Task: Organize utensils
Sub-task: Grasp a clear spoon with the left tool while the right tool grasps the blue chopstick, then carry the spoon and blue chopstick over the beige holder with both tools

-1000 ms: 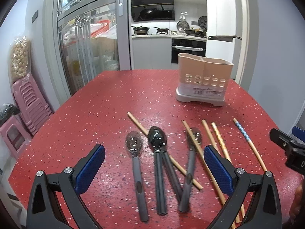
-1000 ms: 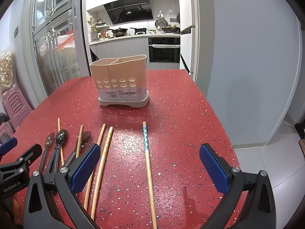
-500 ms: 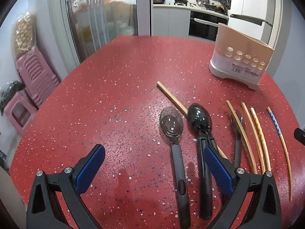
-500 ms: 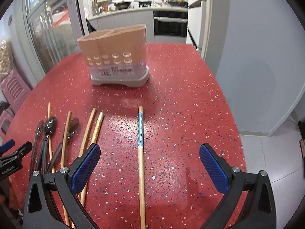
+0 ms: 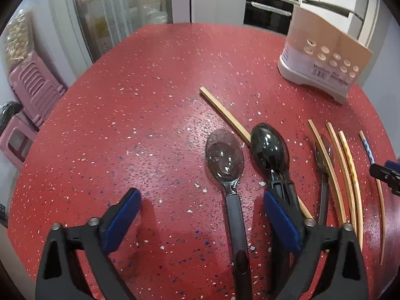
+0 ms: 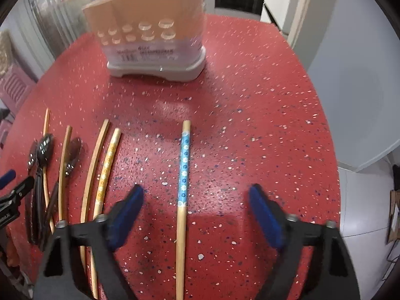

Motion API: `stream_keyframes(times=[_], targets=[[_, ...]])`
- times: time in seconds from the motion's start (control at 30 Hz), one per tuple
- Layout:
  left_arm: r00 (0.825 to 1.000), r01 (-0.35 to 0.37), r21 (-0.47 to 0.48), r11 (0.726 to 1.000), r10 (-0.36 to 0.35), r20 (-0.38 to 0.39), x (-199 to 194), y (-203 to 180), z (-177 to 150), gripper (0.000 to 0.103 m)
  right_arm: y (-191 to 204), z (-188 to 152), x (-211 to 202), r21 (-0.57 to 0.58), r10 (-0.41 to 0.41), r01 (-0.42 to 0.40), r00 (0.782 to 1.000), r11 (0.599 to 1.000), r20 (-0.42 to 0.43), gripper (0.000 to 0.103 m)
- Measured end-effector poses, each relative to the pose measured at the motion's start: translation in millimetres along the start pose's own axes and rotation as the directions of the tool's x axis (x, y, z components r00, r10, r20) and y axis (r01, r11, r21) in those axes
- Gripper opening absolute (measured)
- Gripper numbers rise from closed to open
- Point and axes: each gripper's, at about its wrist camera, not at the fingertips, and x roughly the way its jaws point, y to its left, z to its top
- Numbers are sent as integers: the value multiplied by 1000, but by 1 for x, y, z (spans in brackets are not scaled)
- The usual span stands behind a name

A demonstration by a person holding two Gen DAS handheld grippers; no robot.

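Both tools are spread wide: left tool [image 5: 200, 215] straddles a spoon [image 5: 228, 175], right tool [image 6: 196, 210] a chopstick [image 6: 183, 182].

The table [image 6: 262, 95] is red with white speckles, the utensil holder [image 6: 150, 12] beige over a white base, one chopstick [image 6: 184, 160] blue-and-white floral, the spoons [image 5: 225, 157] translucent grey.
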Motion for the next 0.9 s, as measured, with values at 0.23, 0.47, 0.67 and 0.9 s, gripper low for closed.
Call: stream_keyframes(times=[0.23,0.47,0.67,0.9], targets=[[999,32,34,999,-31,-40,7,-8,10,103,5,8,8,-55,3,-7,998,998,-62,70],[994,96,139,986,-87,-65,4,-31,24,45,4,21,7,-96,24,-34,994,995,-103,29],[990,137,101,985,-135,-33,-4,-31,23,37,-6,21,2,-65,102,-109,990,992,-100,9],[976,192,51,980,-196,93,-41,-20,25,37,-30,26,-31,-22,212,-212,977,977,6,9]])
